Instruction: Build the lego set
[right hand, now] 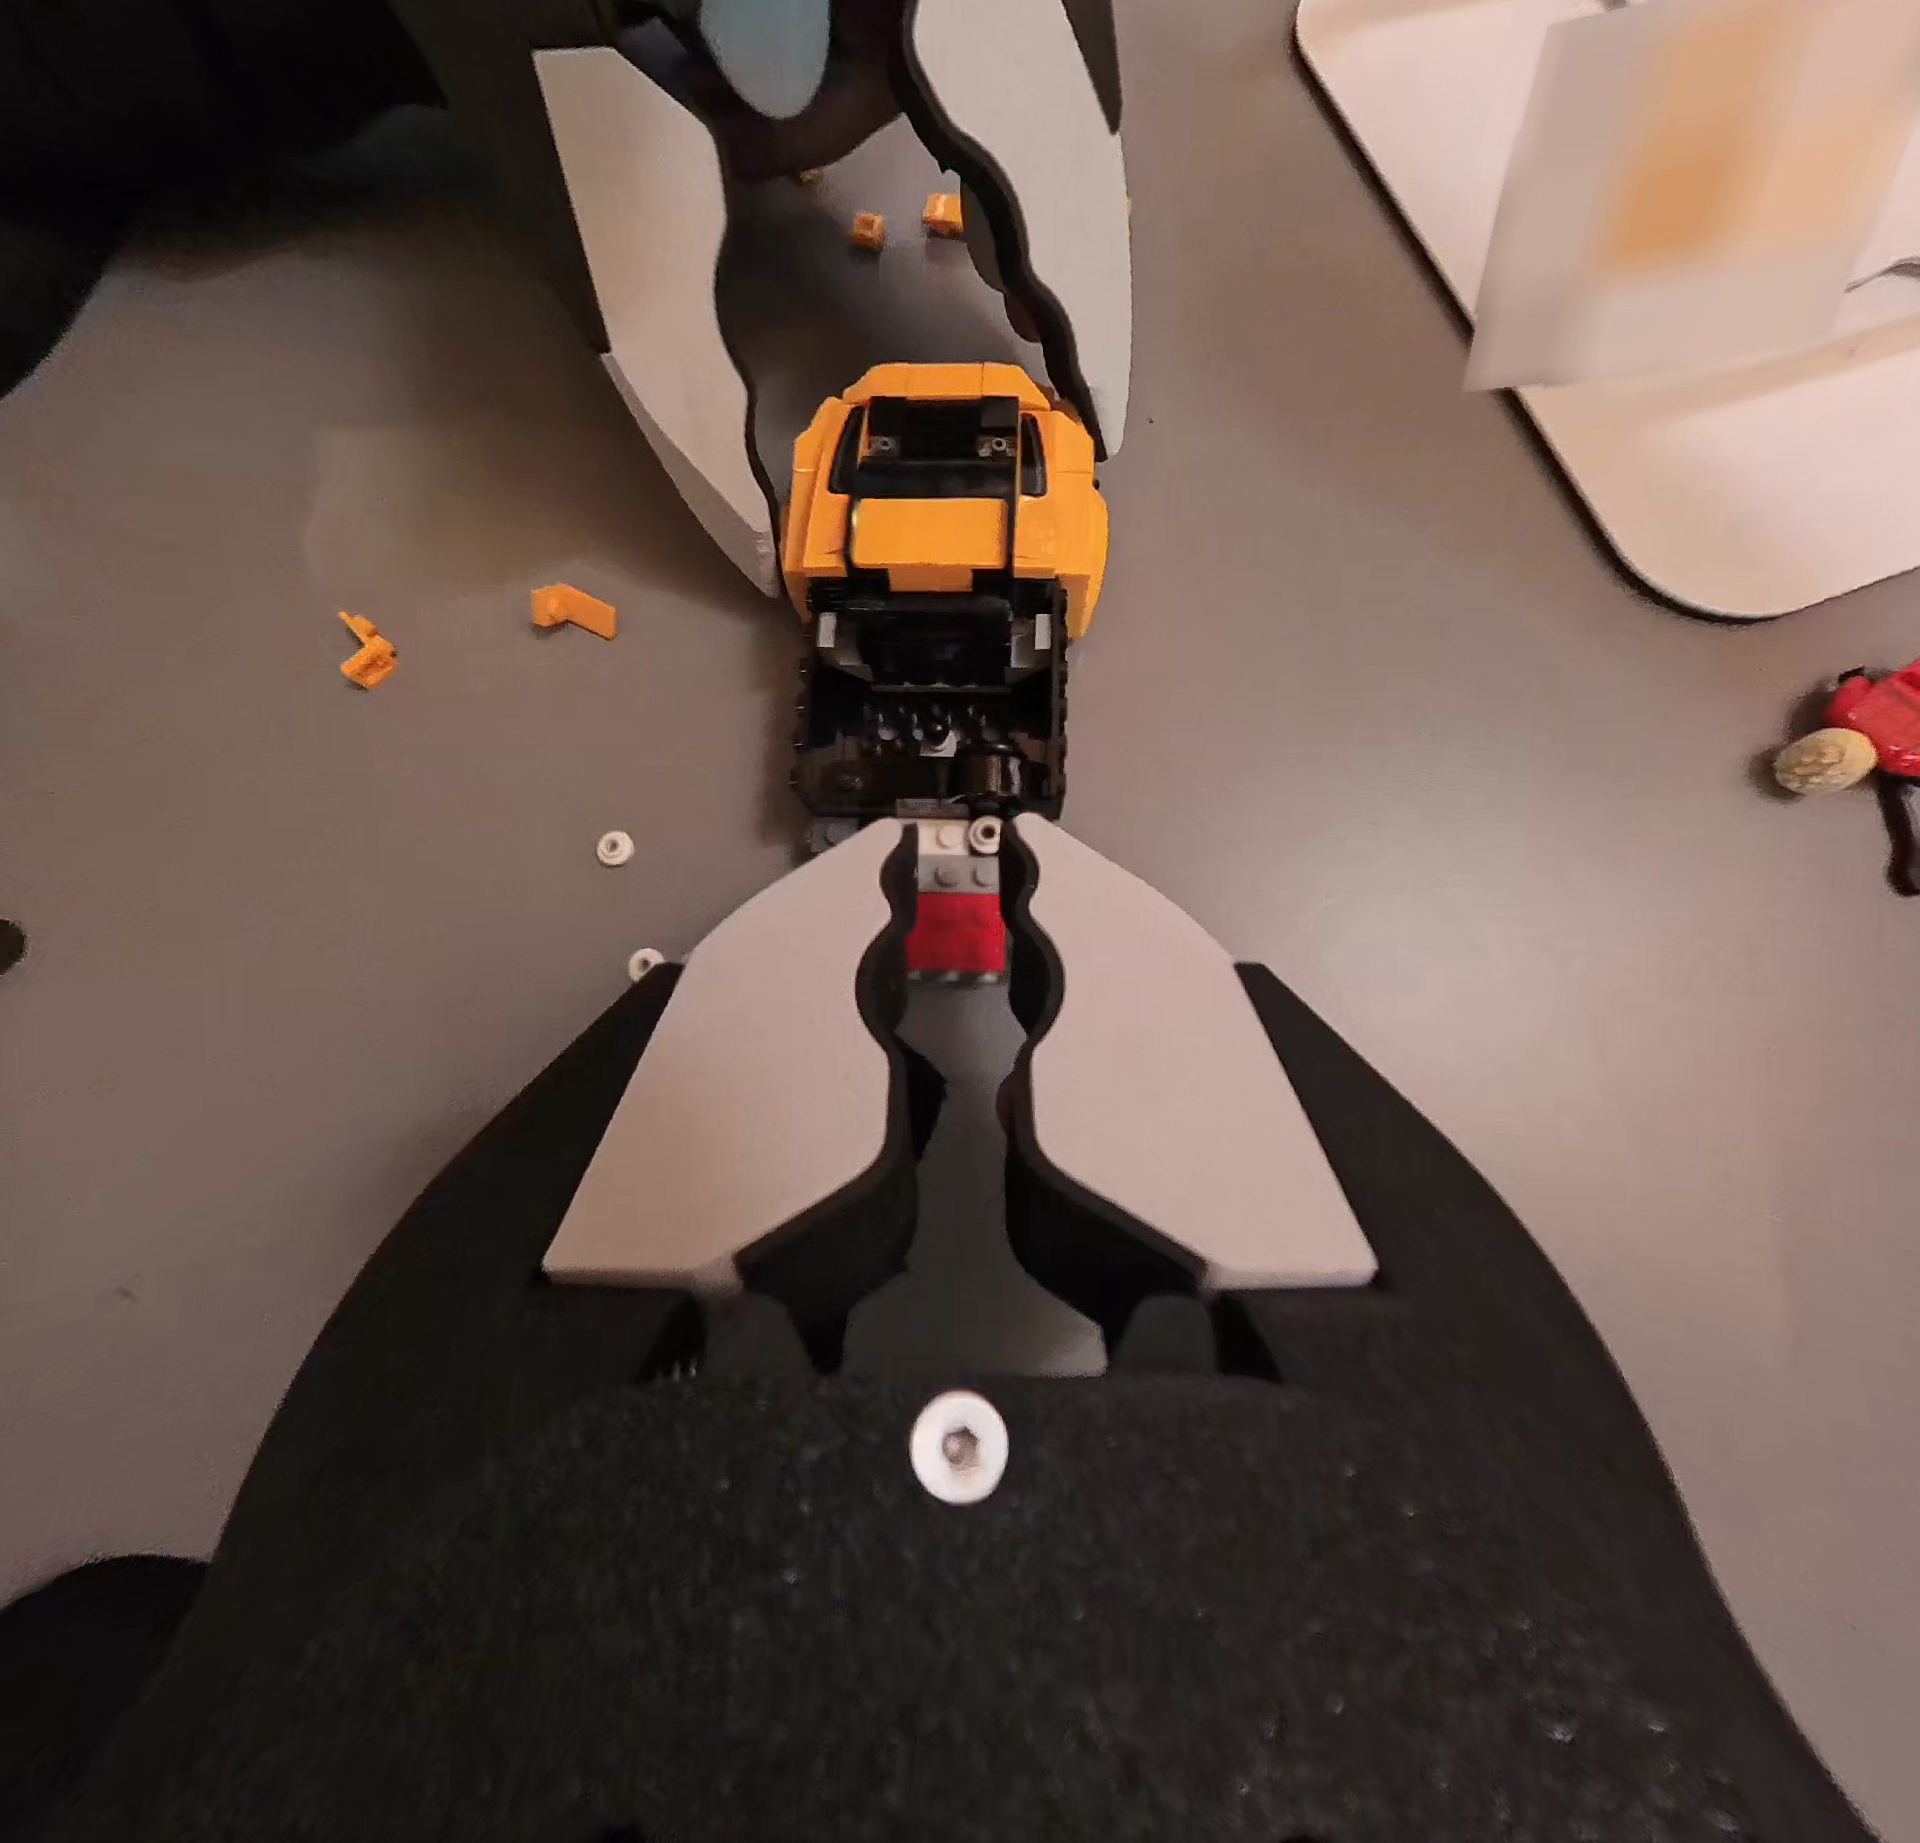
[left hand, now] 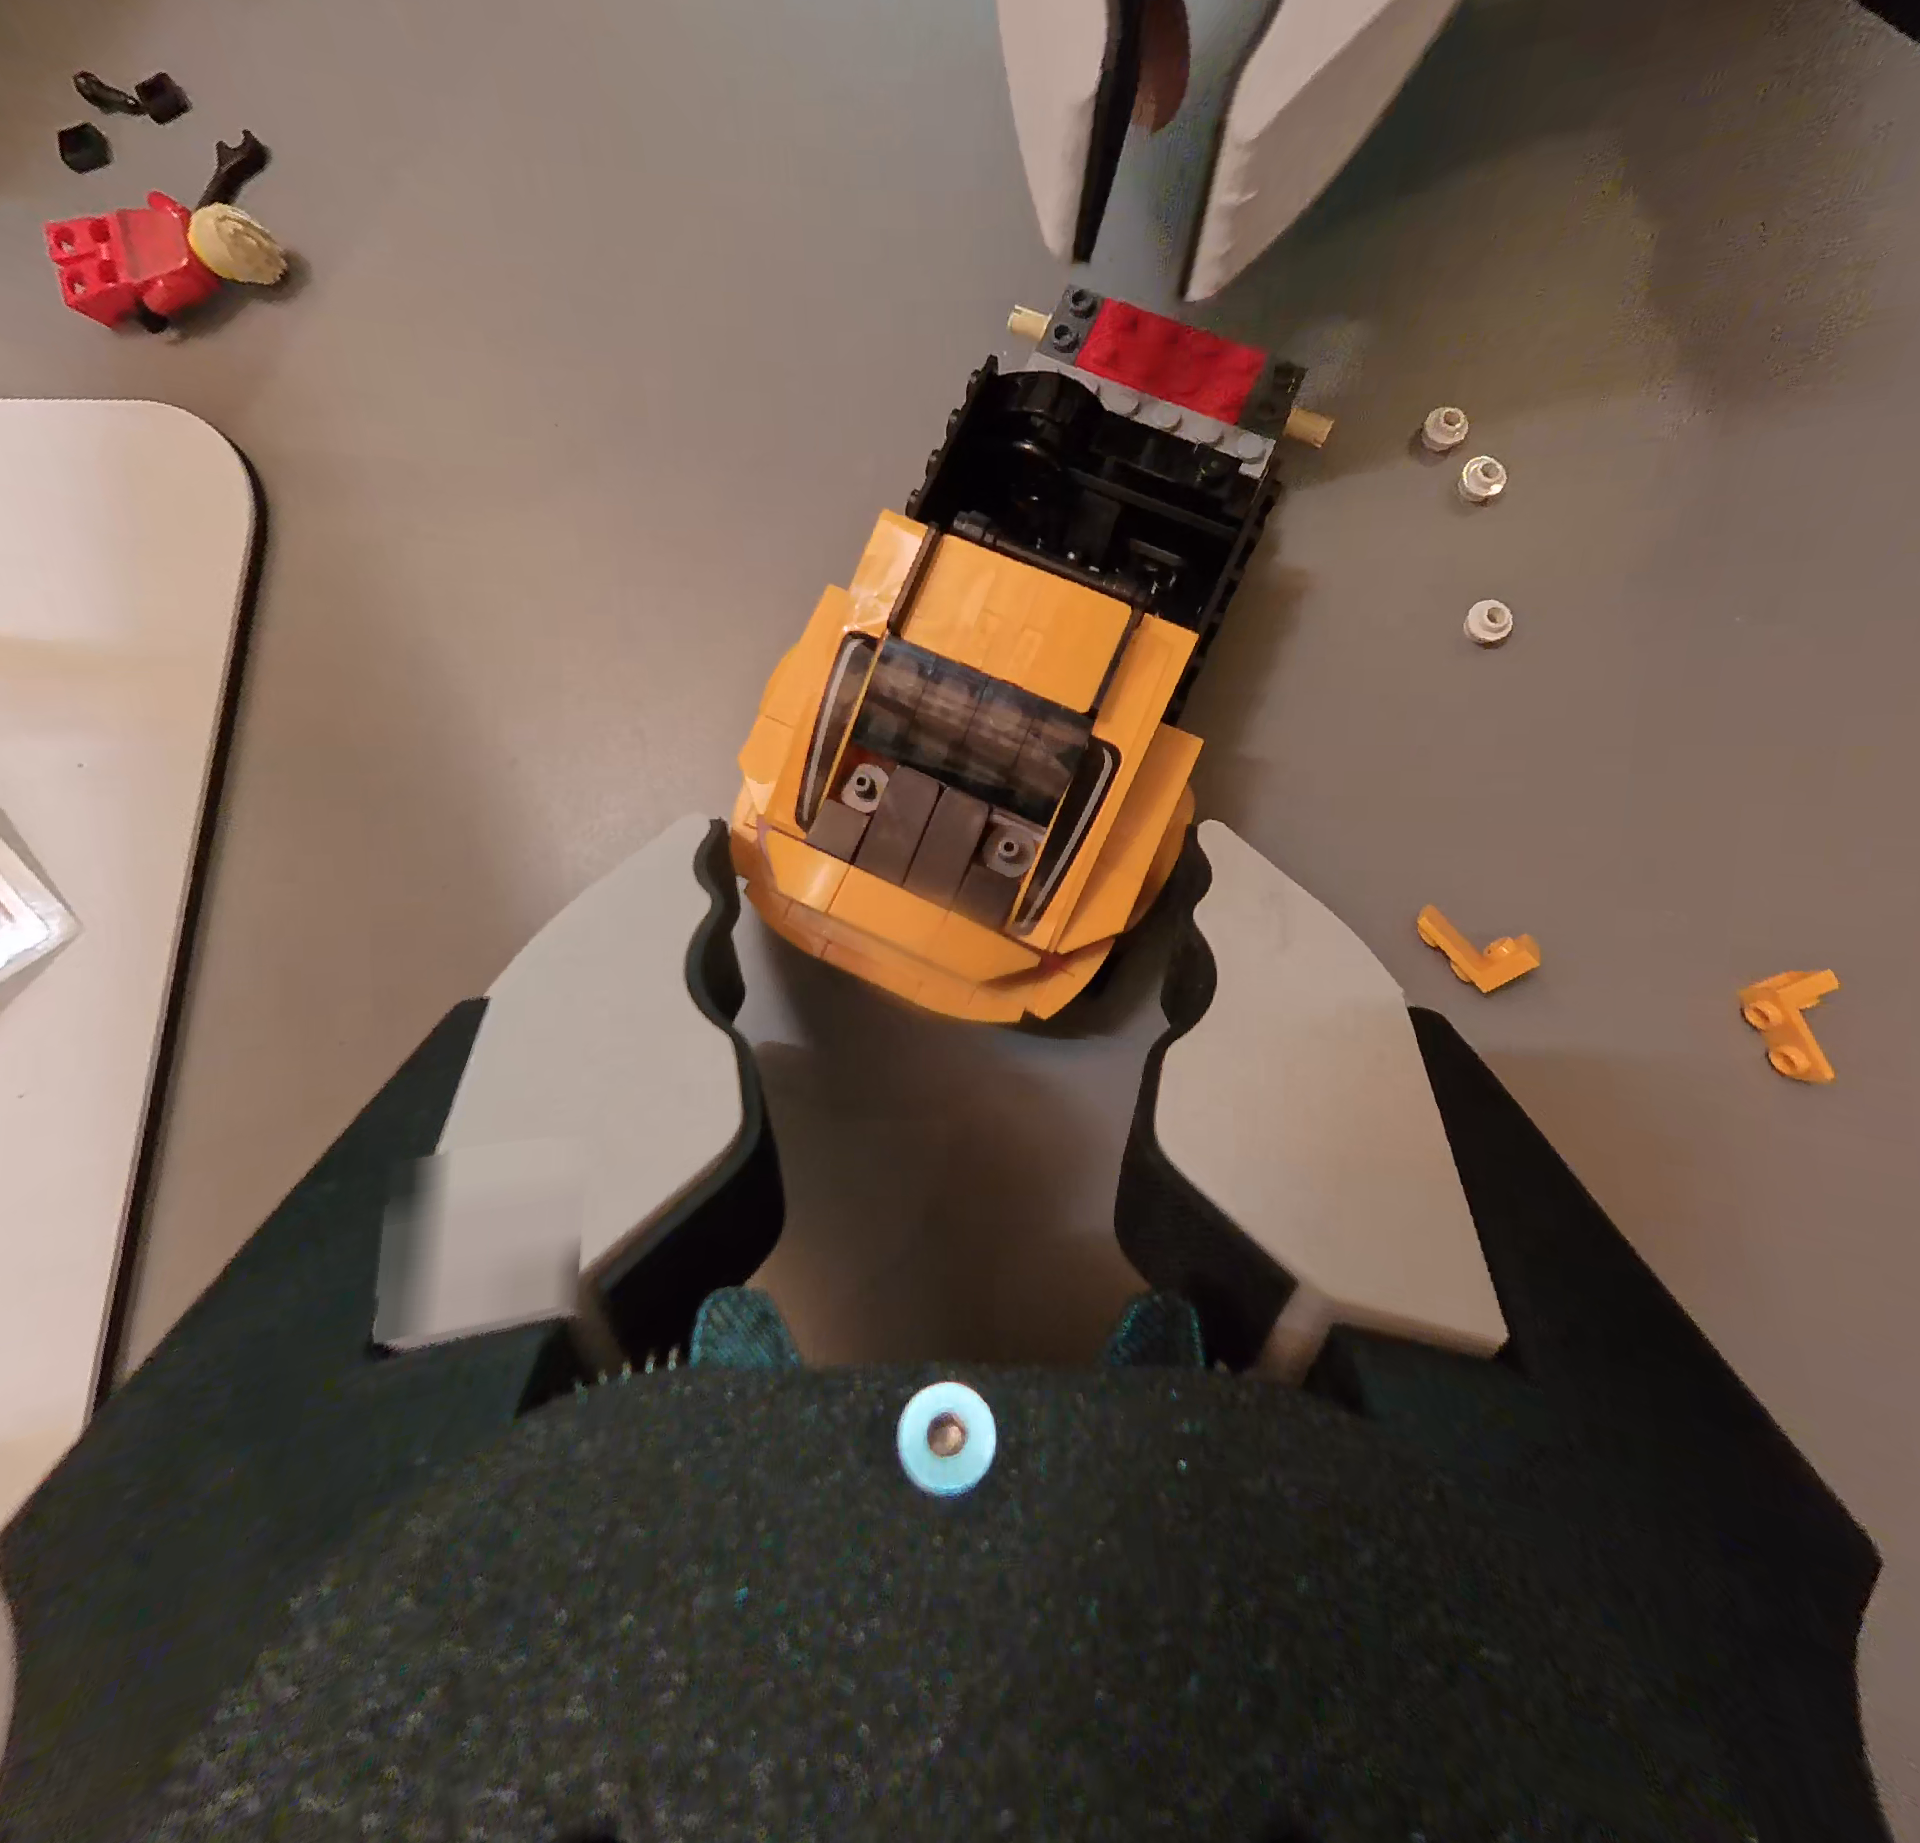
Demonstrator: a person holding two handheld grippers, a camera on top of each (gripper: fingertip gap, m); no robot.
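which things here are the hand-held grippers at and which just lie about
At the grippers: orange brick car, left hand-held gripper flanking its front, right hand-held gripper by its red rear brick.
Lying about: red figure, orange brackets, grey round studs, white tray.

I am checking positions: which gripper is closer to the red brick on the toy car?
Right. The right gripper hangs over the red brick at the car's stripped end; the left gripper flanks the orange end, opposite.
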